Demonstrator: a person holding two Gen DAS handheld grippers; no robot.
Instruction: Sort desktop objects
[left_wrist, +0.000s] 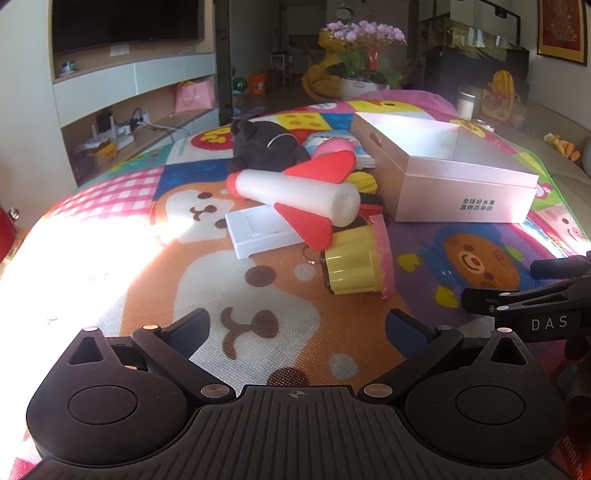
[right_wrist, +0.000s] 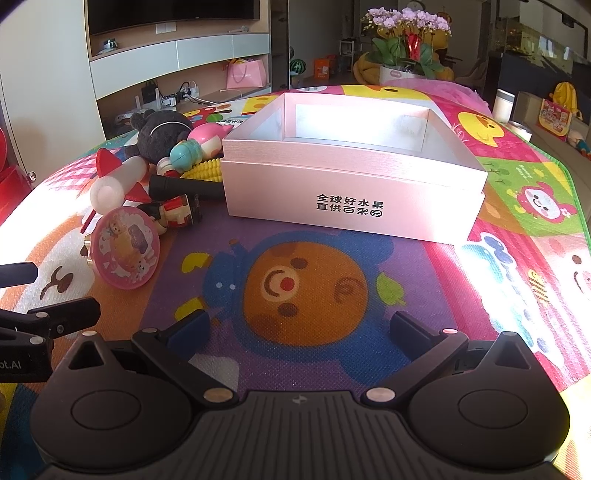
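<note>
Both claws spread and empty, left gripper (left_wrist: 297, 332) facing the toy heap beside the open pink cardboard box (right_wrist: 347, 184), right gripper (right_wrist: 299, 328) facing that box; likely risk: tugging the white-and-red foam rocket (left_wrist: 295, 192) from the stacked pile, toppling neighbours.

The left claw (left_wrist: 297, 328) hangs low over the mat (left_wrist: 258, 295), jaws spread wide and nothing between them; its blue-padded fingertips (left_wrist: 192, 325) point toward the box (left_wrist: 461, 184); the right claw (right_wrist: 301, 328) sits level with it, jaws equally wide and empty, aimed straight at the box's front wall; each claw shows at the edge of the other's view, so the two lie side by side, near but apart.
</note>
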